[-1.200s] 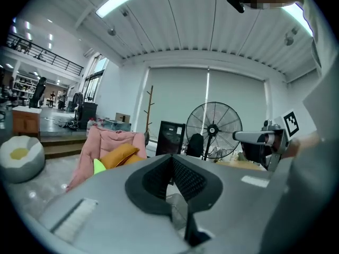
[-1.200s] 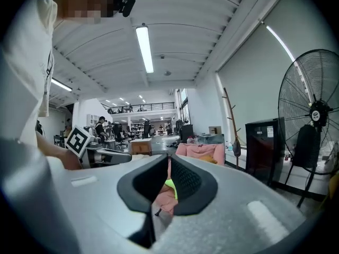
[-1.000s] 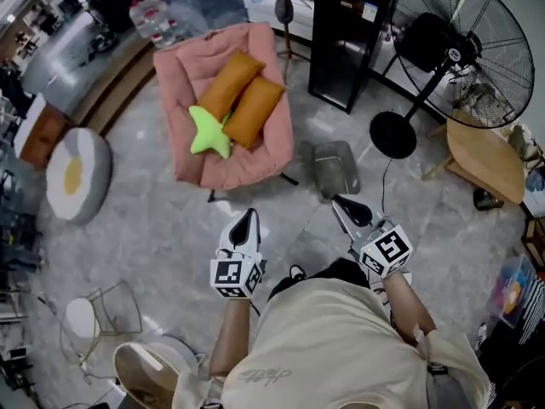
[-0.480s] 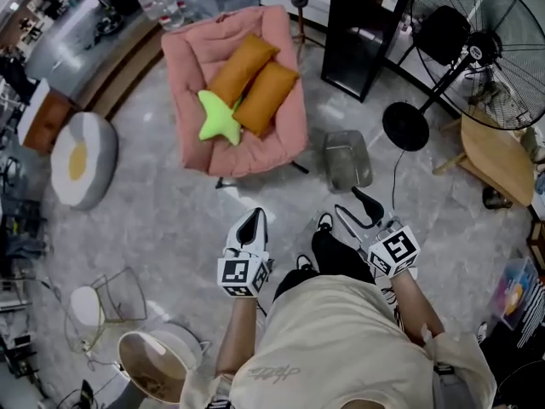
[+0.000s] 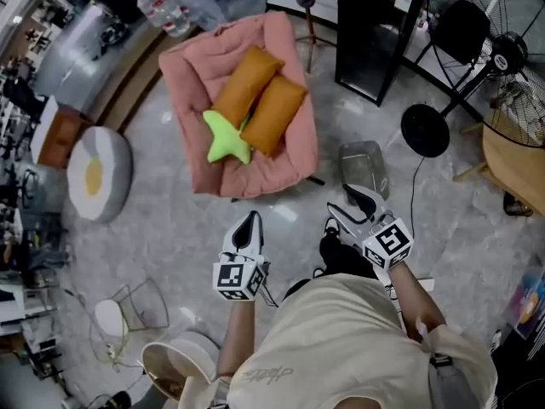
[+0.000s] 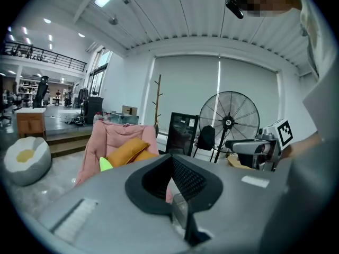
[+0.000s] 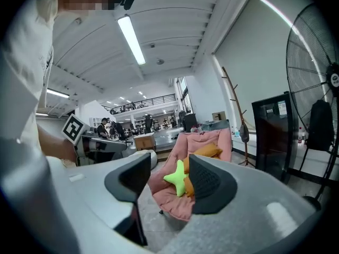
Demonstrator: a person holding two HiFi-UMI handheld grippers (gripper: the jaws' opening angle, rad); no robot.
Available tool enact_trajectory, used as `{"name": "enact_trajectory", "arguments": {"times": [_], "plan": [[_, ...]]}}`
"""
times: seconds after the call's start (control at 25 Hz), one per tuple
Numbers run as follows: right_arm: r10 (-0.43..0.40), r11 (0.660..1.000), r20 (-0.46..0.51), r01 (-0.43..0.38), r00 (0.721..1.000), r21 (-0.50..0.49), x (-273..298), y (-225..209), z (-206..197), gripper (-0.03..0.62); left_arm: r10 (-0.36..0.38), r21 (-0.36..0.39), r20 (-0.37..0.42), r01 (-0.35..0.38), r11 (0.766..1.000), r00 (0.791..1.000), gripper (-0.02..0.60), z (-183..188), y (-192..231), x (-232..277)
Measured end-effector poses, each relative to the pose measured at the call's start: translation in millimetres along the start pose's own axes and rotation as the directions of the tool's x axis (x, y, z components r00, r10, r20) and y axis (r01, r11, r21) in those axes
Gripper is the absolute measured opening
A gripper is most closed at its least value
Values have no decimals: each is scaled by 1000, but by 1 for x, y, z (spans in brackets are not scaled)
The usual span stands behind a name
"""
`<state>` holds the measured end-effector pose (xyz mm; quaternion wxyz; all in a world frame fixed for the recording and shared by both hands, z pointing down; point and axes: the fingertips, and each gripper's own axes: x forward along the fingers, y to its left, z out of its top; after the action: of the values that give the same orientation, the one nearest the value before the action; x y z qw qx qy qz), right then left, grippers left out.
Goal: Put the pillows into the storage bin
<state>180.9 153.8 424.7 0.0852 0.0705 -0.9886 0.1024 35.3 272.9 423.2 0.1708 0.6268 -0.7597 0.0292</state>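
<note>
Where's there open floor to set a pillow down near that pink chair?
Bare grey marble floor lies between the pink padded chair and the round white egg-shaped cushion. Crowded to the chair's right: clear plastic storage bin and black fan base.

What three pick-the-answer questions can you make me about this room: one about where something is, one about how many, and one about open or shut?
1. Where is the green star?
A) on the pink chair
B) in the bin
C) on the floor

2. How many orange pillows are there?
A) one
B) two
C) four

3. How are the left tongs?
A) wide open
B) shut
C) gripping a pillow

Answers:
1 A, the star lies on the chair's seat, against the pillows.
2 B, two lie side by side on the chair.
3 B, their tips meet with nothing between them.
</note>
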Motion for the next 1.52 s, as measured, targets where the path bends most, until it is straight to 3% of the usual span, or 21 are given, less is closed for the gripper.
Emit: {"name": "enact_trajectory", "arguments": {"times": [0.28, 0.76, 0.96, 1.2, 1.52], "plan": [[32, 999, -18, -32, 999, 22, 40, -60, -2, 225, -7, 1, 33, 7, 1000, 999, 14, 46, 9, 70], [1, 996, -53, 4, 999, 89, 80, -102, -6, 215, -6, 1, -42, 6, 1000, 999, 14, 44, 44, 114], [-64, 994, -58, 68, 996, 84, 104, -102, 2, 215, -98, 14, -11, 98, 995, 995, 14, 61, 66, 146], [-145, 985, -17, 145, 989, 91, 203, -81, 33, 215, -148, 63, 28, 146, 987, 989, 14, 106, 172, 160], [-321, 939, 37, 313, 946, 141, 242, -68, 52, 215, -321, 148, -46, 325, 934, 946, 14, 112, 219, 194]]}}
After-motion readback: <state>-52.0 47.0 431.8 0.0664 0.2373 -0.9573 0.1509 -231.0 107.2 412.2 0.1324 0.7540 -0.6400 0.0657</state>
